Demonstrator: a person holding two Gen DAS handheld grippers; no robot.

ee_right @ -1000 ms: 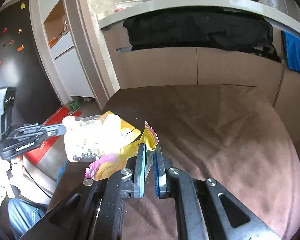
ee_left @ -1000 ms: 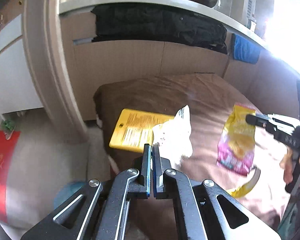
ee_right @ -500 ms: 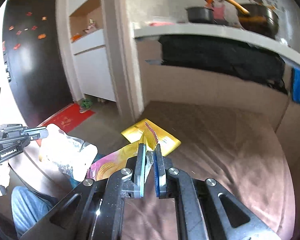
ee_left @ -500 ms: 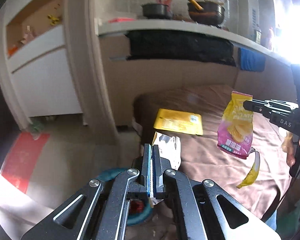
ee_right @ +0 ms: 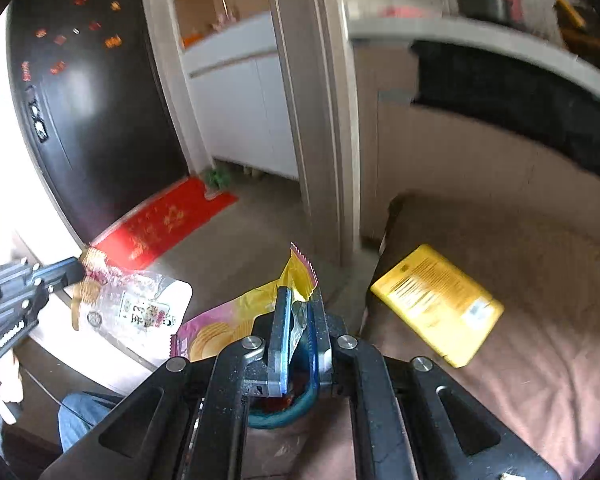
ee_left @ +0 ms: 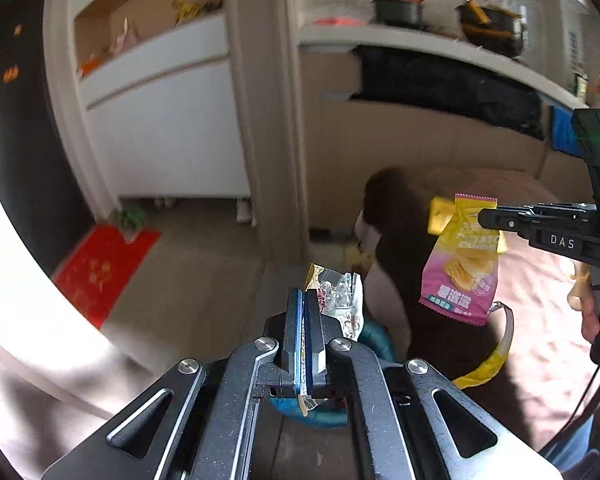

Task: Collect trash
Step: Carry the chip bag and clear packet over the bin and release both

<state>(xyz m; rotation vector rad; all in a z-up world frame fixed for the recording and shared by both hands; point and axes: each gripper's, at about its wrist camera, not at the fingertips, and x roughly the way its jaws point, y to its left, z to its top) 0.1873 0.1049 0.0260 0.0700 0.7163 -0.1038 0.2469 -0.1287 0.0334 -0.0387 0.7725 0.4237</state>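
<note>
Both grippers have swung away from the brown-covered table (ee_right: pixel 540 264) toward a teal bin (ee_left: pixel 374 340): left gripper (ee_left: pixel 304 300) pinches a clear wrapper (ee_left: pixel 342 296), right gripper (ee_right: pixel 298 312) pinches a potato-chip bag (ee_left: pixel 460 272).

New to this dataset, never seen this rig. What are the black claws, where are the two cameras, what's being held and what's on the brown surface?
No robot arm here: a person holds a two-finger gripper in each hand, each with a fisheye camera looking along its fingers.

In the left wrist view, the left gripper is shut on a clear crinkled wrapper. The other tool shows at the right edge.

In the right wrist view, the right gripper is shut on a pink and yellow chip bag.

Both views show each other's load, hanging in the air.

On the brown cover lies a yellow packet. A teal bin rim shows under the grippers, likely where the trash goes.
</note>
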